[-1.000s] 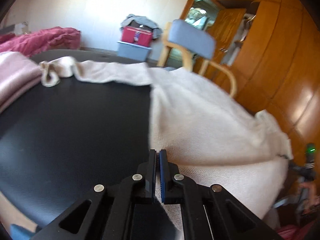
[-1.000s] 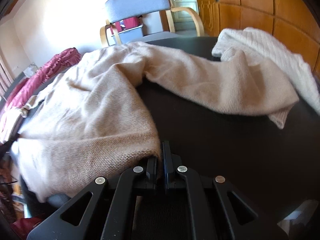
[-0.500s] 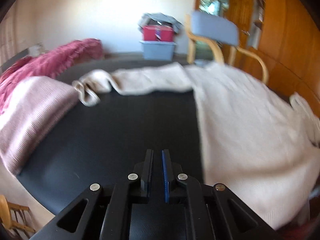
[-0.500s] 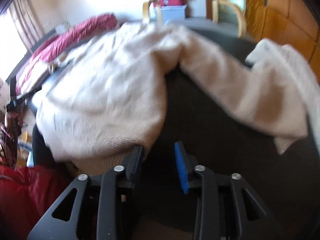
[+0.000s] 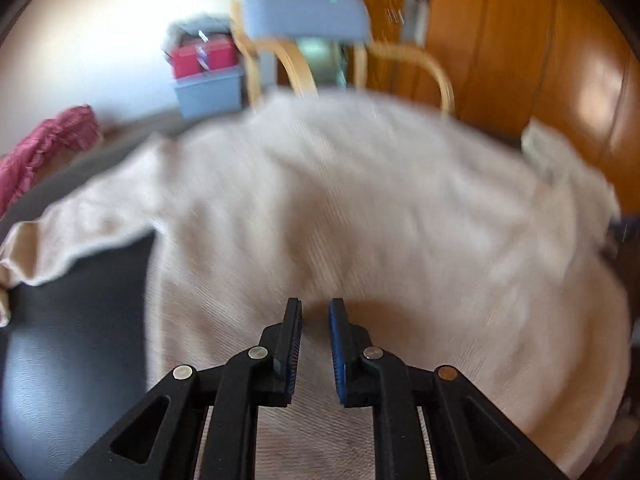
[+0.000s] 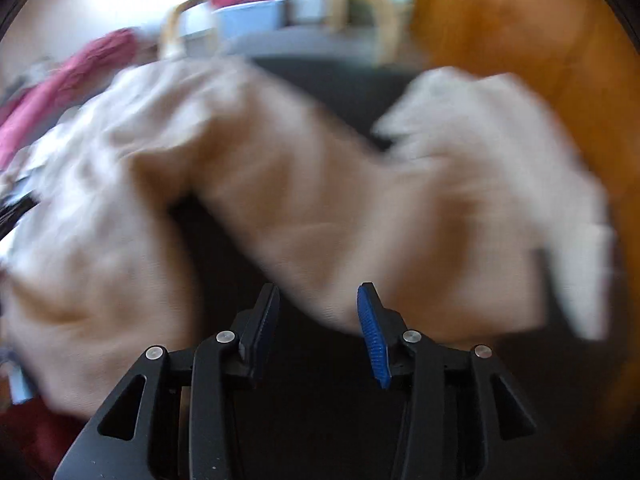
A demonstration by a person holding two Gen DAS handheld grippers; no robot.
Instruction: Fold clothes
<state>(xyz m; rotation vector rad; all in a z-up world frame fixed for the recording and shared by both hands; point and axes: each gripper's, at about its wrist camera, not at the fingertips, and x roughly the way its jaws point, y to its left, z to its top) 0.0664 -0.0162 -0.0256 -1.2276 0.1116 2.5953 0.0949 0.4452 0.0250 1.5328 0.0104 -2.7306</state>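
Fingers (image 5: 295, 312) of both grippers have just been parting, gripping nothing; red bag (image 5: 202, 56) sits atop grey bin (image 5: 210, 90)

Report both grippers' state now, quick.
Left gripper: open, jaws just widened, holding nothing, above the beige sweater.
Right gripper: open, jaws just widened, holding nothing, over the sweater's sleeve.

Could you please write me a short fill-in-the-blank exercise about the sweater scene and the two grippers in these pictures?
1. The beige knitted sweater lies spread on a round table whose top is ____ in colour.
2. The left gripper hangs over the sweater with nothing ____ its pads.
3. The right gripper has its jaws standing ____.
4. The wooden armchair beyond the table has a ____ backrest.

Missing words: black; between; open; blue
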